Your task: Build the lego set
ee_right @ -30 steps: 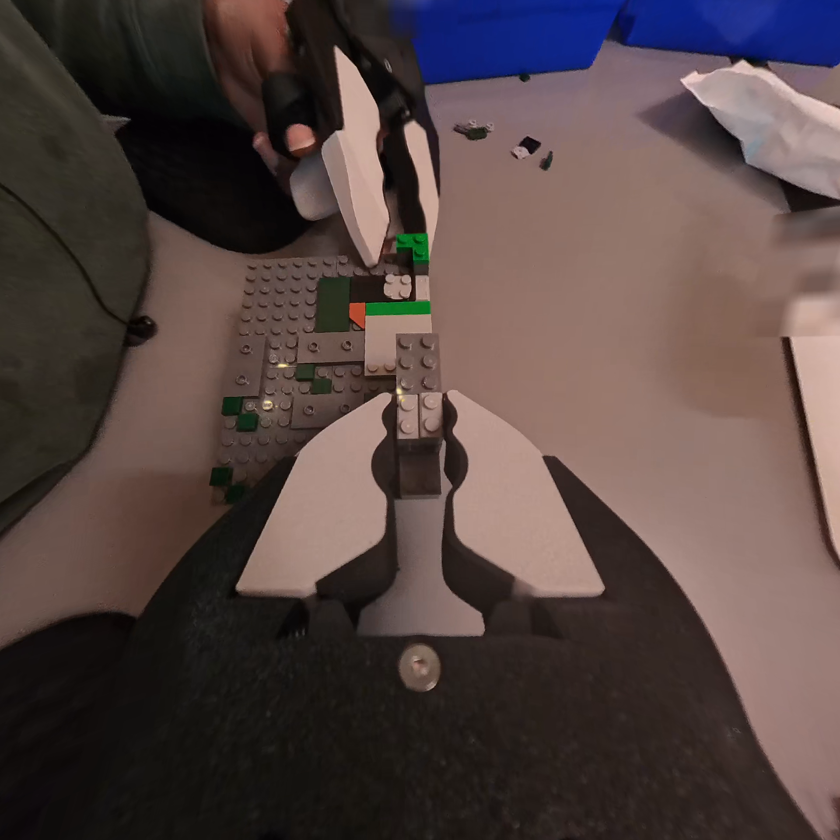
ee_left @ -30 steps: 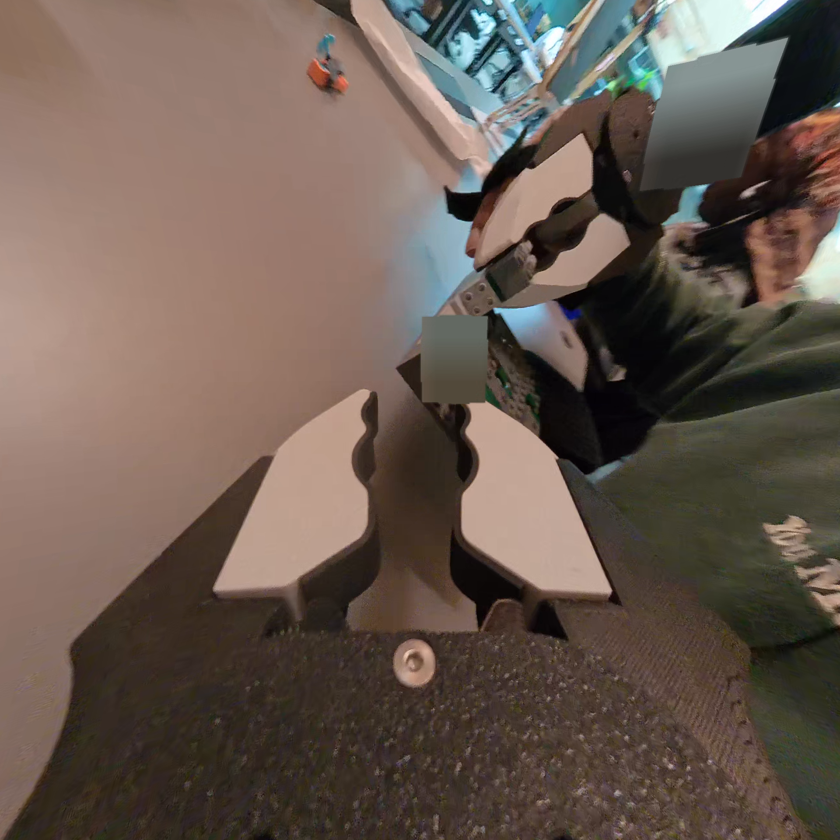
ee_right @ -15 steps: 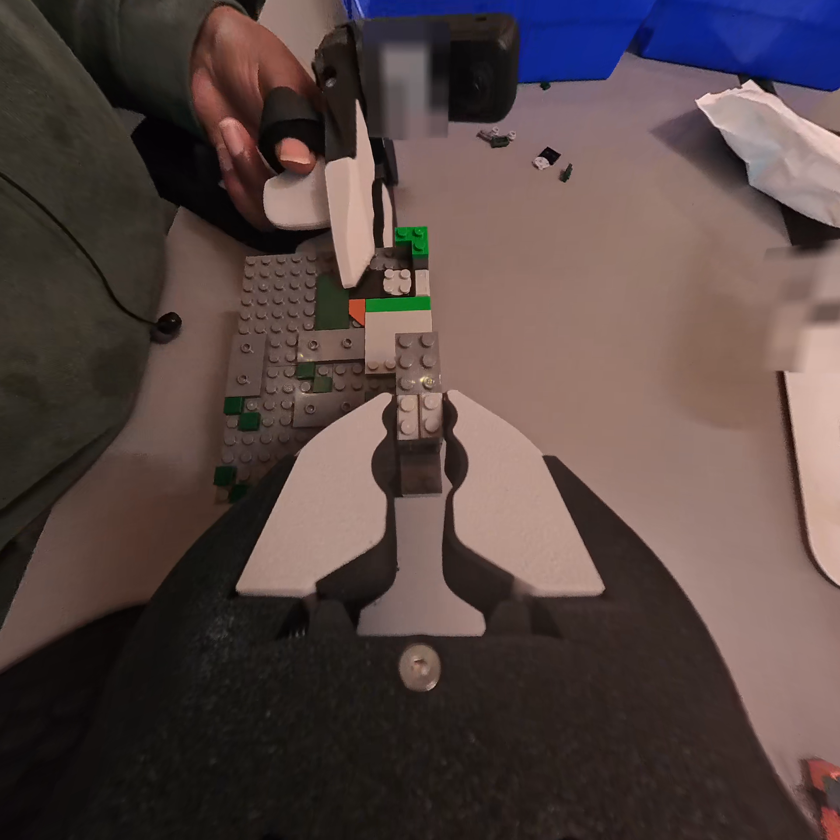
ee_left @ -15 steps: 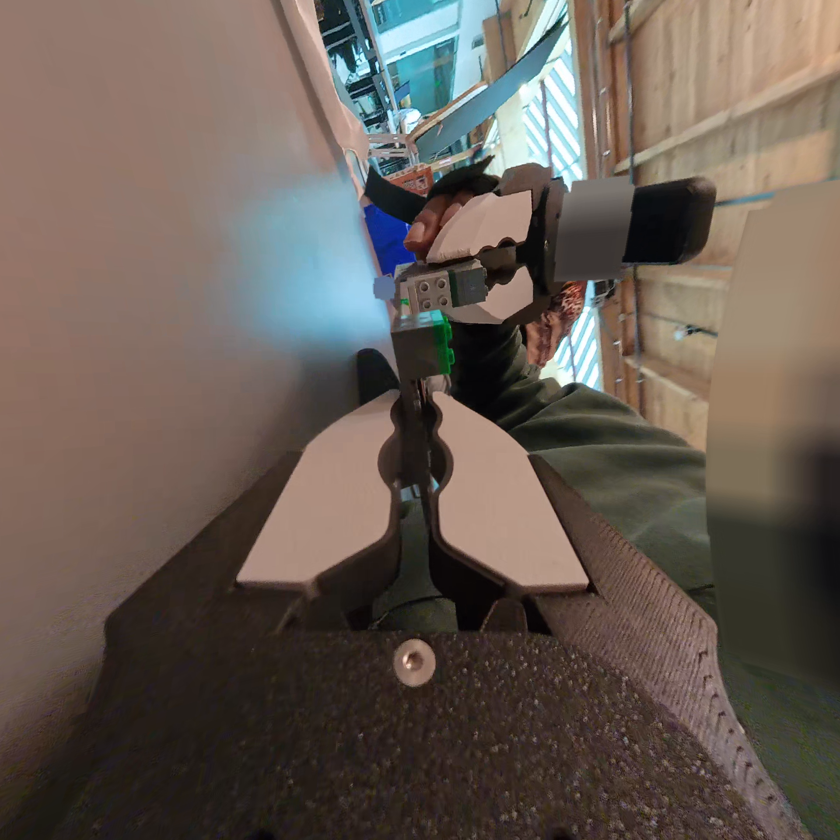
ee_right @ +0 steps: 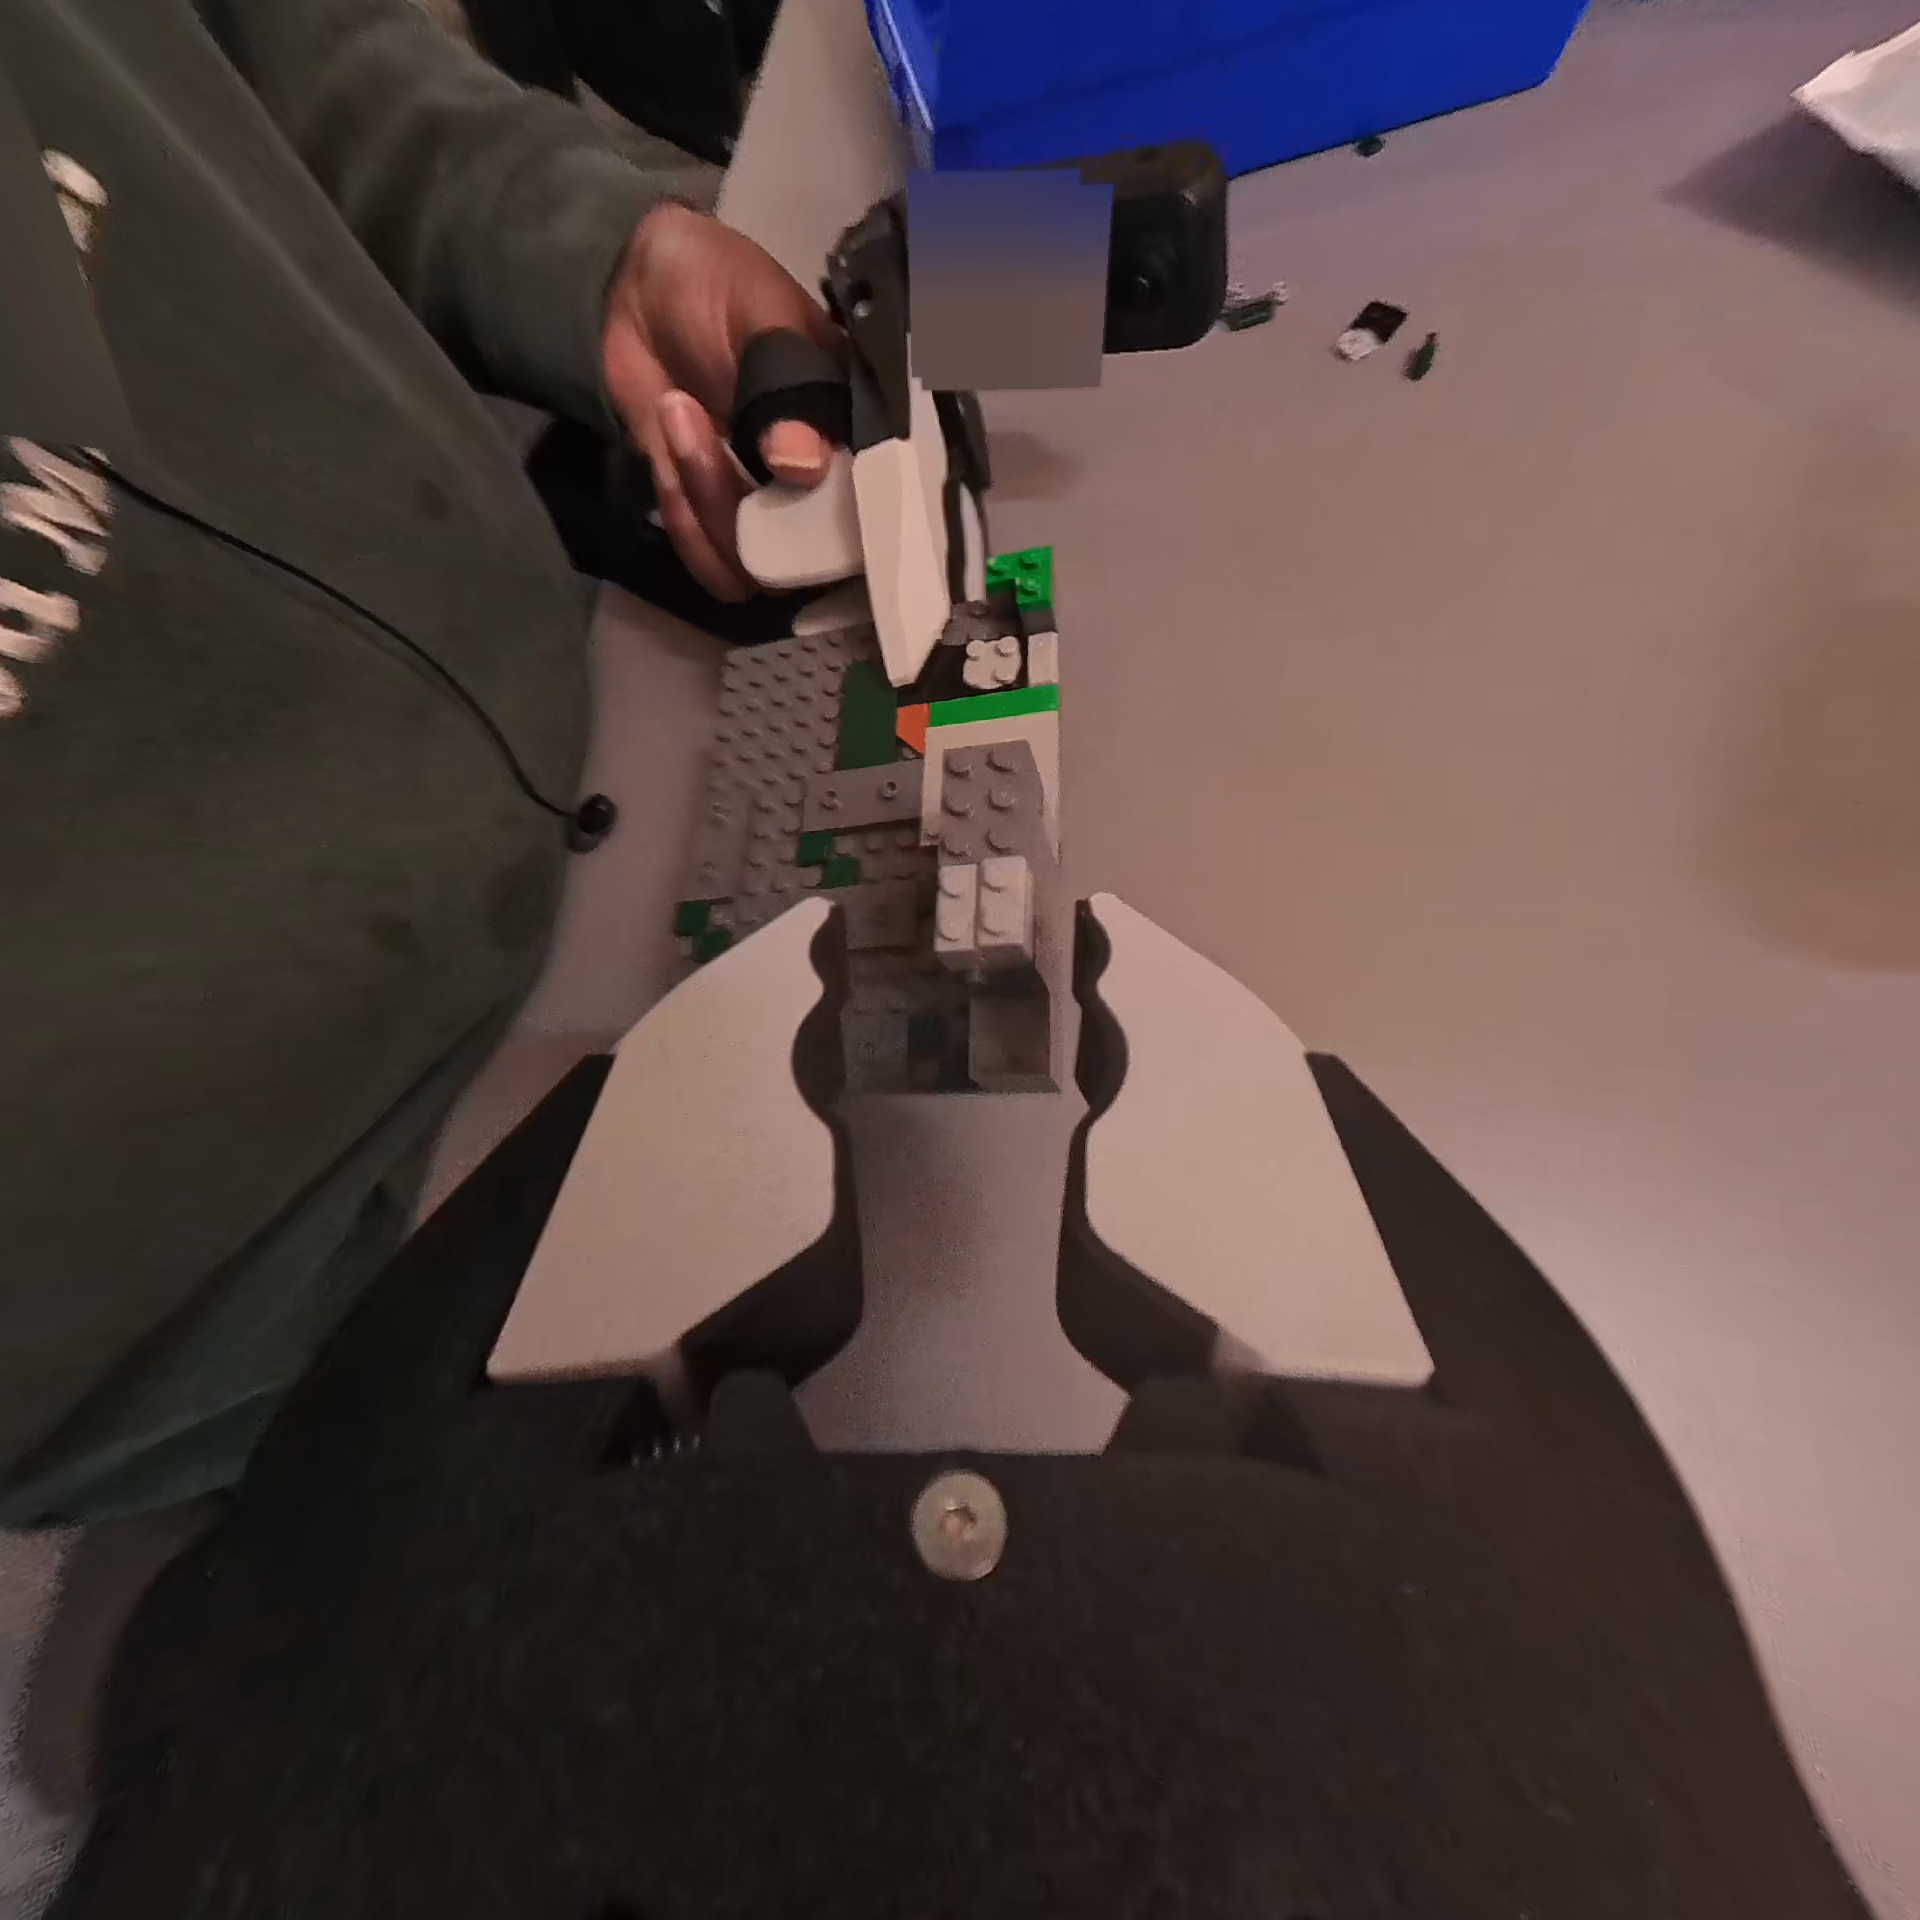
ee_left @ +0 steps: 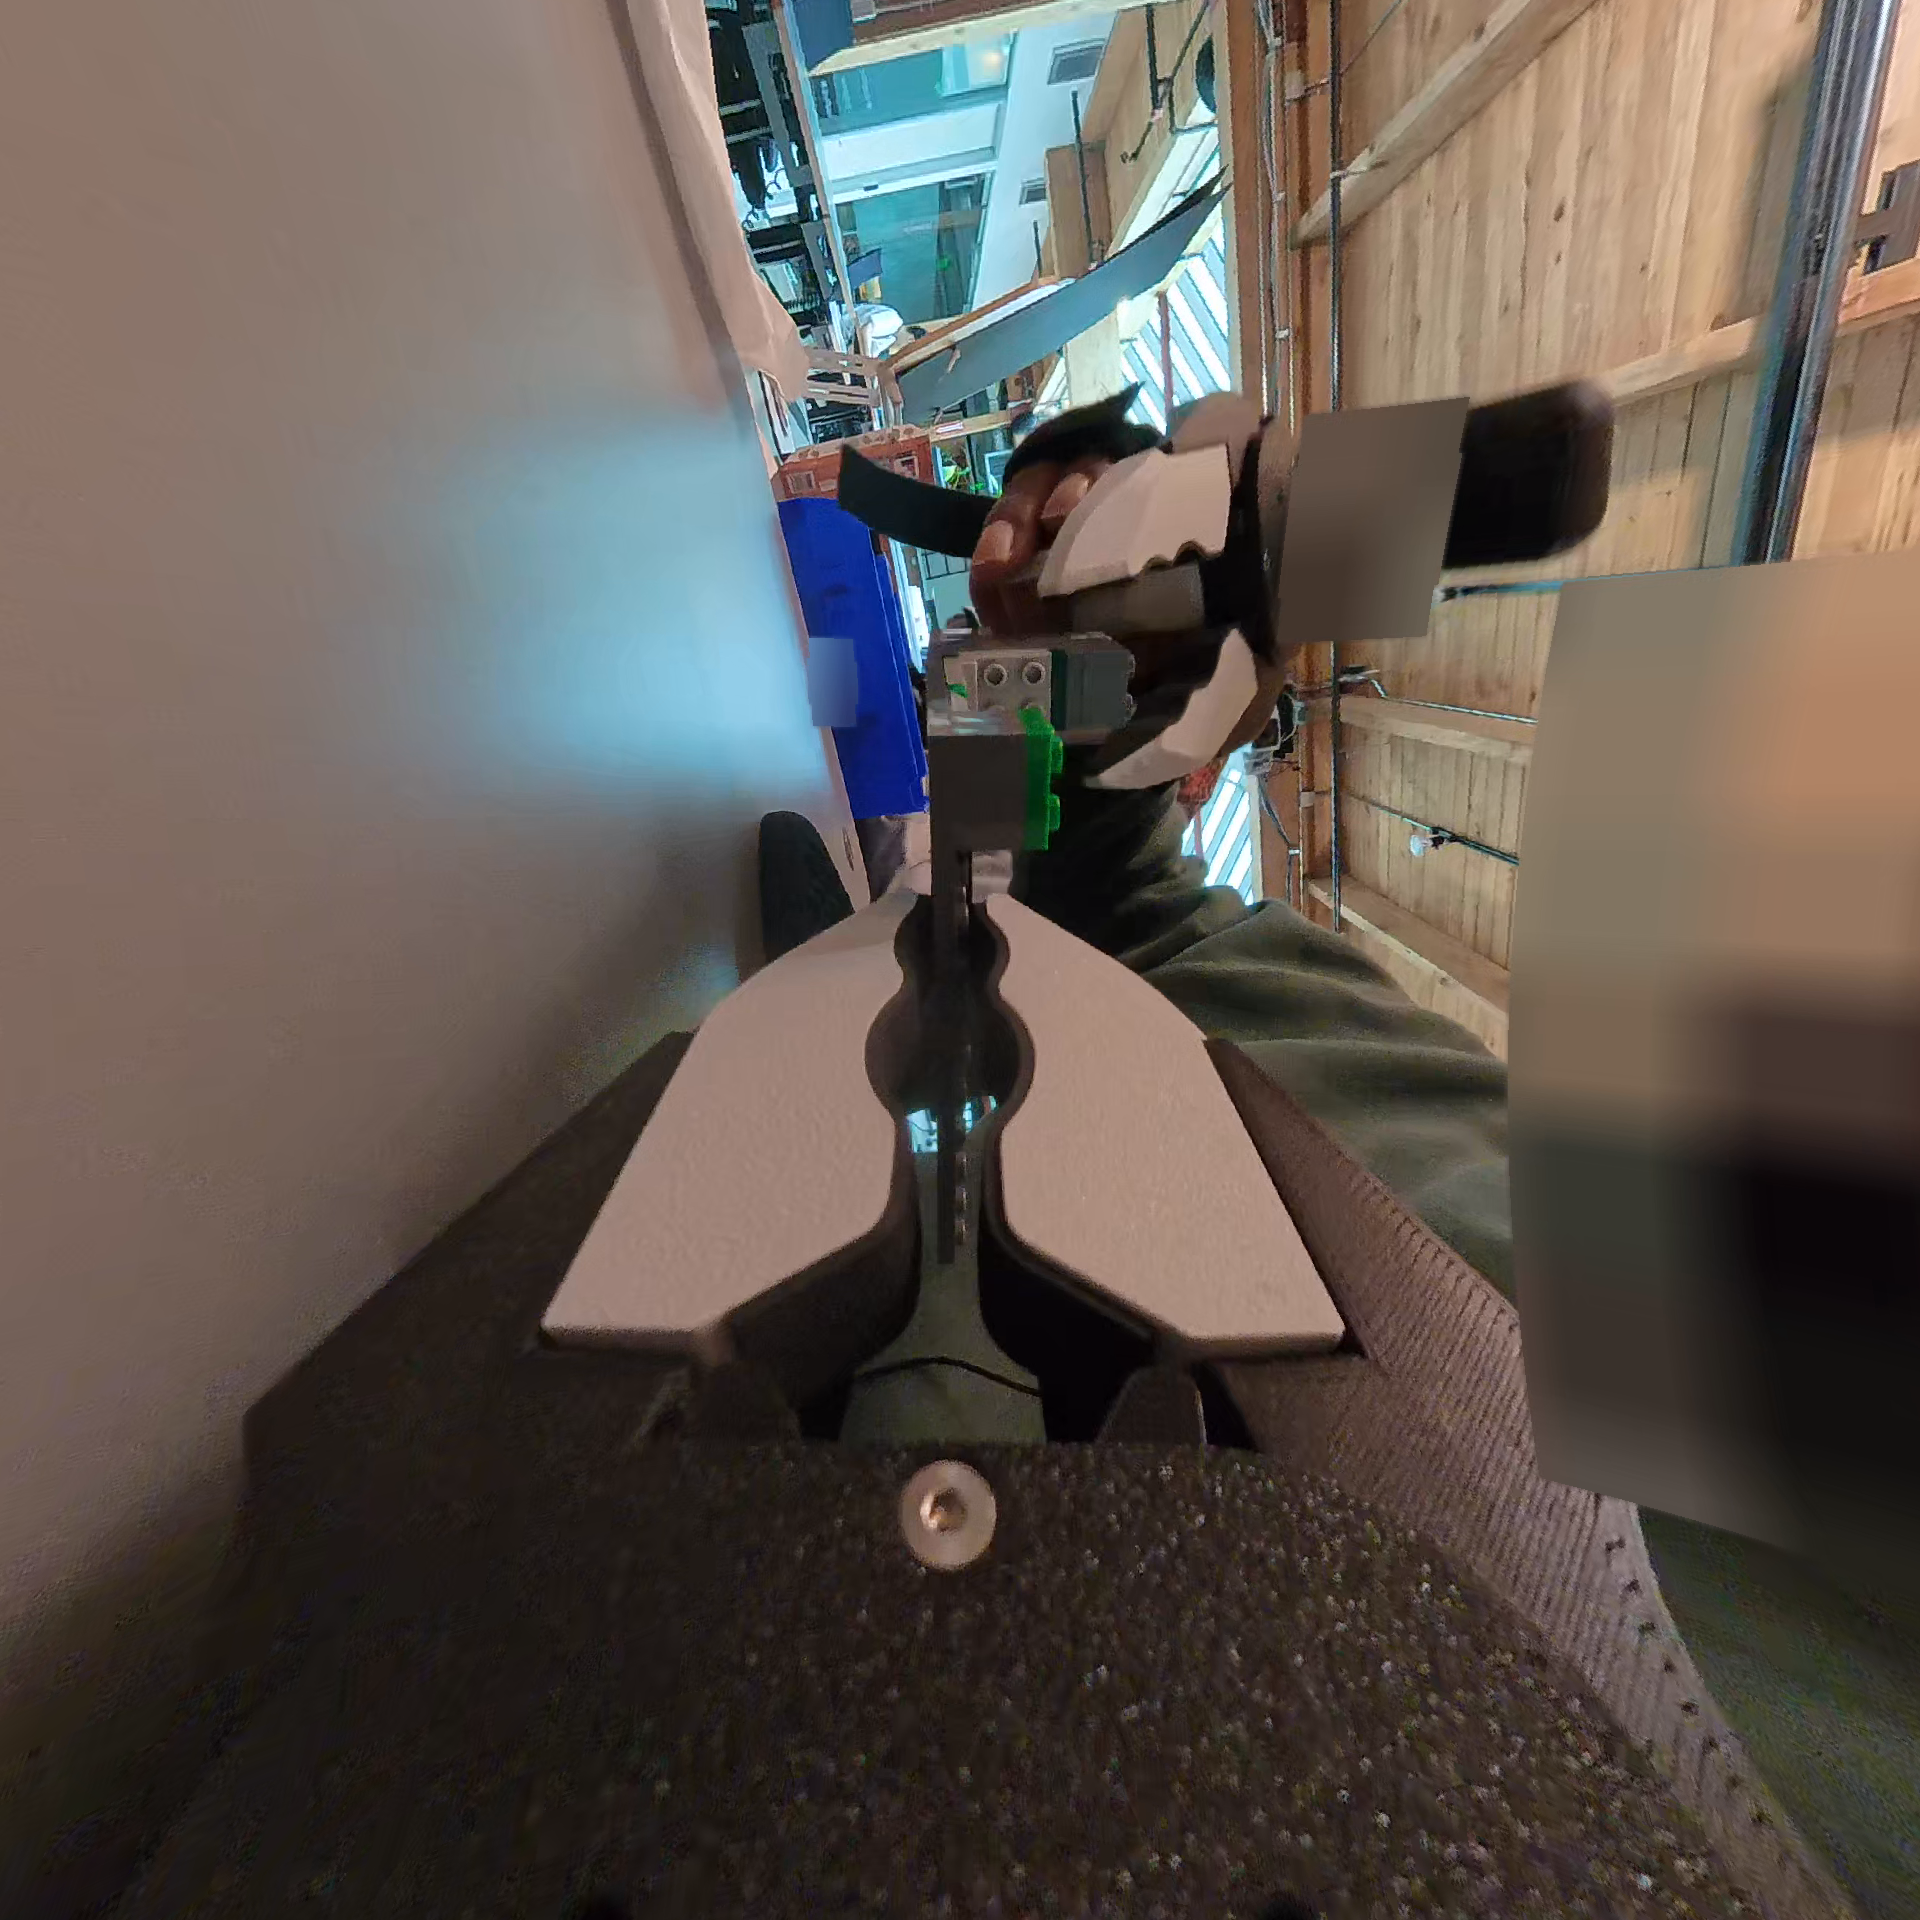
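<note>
Gripping the baseplate (ee_left: 951, 1049) edgewise, left tongs (ee_left: 954, 914) closed.

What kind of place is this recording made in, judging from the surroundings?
Probably a workshop or lab space rather than a home. The left wrist view shows a bare wooden plank wall and blue storage bins; the lego build lies on a plain grey table.
</note>
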`<state>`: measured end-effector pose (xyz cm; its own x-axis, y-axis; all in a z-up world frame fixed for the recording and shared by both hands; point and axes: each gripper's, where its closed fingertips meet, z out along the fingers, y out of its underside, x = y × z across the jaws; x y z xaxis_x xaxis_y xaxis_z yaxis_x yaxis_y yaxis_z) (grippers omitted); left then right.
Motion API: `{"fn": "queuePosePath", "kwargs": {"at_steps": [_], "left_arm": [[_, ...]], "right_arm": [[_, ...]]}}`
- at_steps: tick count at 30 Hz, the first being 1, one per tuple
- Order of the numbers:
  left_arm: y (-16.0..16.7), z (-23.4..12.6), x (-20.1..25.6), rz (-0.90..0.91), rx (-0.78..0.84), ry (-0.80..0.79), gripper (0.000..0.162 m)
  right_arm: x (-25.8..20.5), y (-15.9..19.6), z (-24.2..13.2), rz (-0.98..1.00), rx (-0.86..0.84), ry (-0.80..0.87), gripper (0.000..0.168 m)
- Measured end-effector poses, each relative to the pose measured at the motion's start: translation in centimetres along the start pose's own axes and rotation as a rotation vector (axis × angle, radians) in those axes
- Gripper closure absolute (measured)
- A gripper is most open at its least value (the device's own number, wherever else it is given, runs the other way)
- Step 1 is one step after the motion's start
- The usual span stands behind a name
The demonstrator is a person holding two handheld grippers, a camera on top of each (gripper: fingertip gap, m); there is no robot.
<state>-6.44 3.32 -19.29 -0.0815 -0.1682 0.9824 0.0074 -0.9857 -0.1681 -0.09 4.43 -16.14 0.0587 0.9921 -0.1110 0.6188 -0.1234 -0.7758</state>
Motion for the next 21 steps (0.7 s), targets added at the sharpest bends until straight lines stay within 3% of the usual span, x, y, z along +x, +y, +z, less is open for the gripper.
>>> {"fn": "queuePosePath", "kwargs": {"at_steps": [7, 10, 15, 21], "left_arm": [[0.8, 0.5, 0.0, 0.089, -0.068, -0.042, 0.156], [1.0, 0.6, 0.0, 0.12, -0.082, -0.06, 0.156], [1.0, 0.2, -0.2, 0.131, -0.077, -0.07, 0.156], [0.8, 0.0, -0.1, 0.139, -0.075, -0.048, 0.156]], "right_arm": [[-0.1, 0.9, -1.6, 0.411, -0.097, -0.468, 0.114], [-1.2, 1.4, -1.0, 0.49, -0.2, -0.636, 0.107], [-2.1, 1.9, 0.4, 0.502, -0.307, -0.743, 0.108], [-1.7, 2.4, 1.1, 0.512, -0.319, -0.751, 0.111]]}}
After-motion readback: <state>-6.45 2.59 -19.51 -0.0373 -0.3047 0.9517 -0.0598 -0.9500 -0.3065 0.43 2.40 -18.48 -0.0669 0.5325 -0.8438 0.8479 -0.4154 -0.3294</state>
